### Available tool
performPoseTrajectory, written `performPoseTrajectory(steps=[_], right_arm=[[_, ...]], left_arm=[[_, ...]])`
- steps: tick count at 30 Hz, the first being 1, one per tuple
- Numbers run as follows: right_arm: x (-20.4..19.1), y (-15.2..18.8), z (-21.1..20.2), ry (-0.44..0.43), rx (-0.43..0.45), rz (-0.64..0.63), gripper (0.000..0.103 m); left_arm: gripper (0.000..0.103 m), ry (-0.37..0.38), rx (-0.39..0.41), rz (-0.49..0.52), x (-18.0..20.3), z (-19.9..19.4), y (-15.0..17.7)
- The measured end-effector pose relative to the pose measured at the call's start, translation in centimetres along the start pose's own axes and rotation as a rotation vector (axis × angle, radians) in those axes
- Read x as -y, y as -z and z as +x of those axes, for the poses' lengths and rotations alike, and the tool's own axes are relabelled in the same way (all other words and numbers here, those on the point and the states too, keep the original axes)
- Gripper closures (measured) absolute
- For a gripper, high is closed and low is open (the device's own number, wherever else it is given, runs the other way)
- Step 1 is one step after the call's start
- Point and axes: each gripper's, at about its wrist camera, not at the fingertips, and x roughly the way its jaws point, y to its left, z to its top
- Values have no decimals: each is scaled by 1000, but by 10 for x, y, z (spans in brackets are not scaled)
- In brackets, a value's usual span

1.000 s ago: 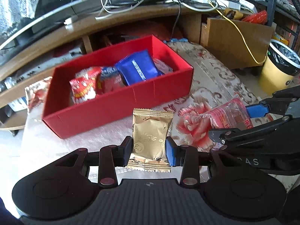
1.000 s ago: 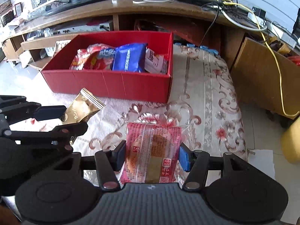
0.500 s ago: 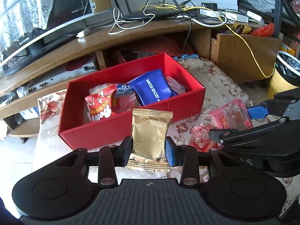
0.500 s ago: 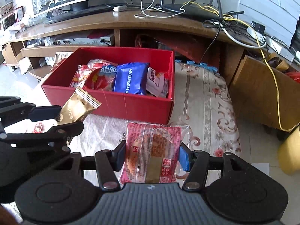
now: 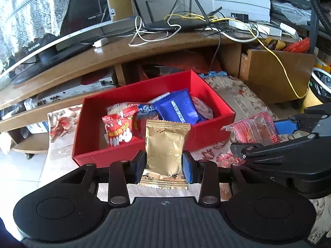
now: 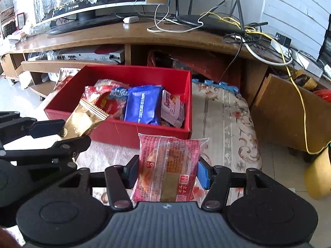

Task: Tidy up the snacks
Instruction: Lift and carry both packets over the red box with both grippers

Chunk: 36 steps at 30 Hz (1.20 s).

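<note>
Lifting both hand-held grippers higher, I carry the clamped gold packet [image 5: 165, 144] and pink packet [image 6: 169, 165] toward the red box [image 5: 213, 95].

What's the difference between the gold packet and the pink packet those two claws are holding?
The gold packet is opaque foil; the pink packet has a see-through strip showing a round pastry. The gold one sits in the left gripper, the pink one in the right gripper. The pink one looks wider. Both are sealed, clamped by their sides, and held short of the red box.
</note>
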Motion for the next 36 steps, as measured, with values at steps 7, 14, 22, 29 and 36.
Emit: performPoseTrajectory(steps=[7, 14, 22, 29, 36], right_arm=[[0, -15, 1, 2, 28, 18, 49], [1, -25, 4, 6, 41, 33, 49], [-1, -36, 10, 0, 55, 36, 49], [-1, -45, 17, -7, 61, 40, 49], [-1, -52, 22, -13, 64, 44, 49]], left_arm=[[59, -14, 26, -29, -6, 1, -12], [59, -24, 38, -39, -9, 5, -21], [59, -38, 48, -58, -16, 9, -29], [59, -51, 51, -66, -21, 14, -35], [59, -58, 54, -76, -25, 18, -39]])
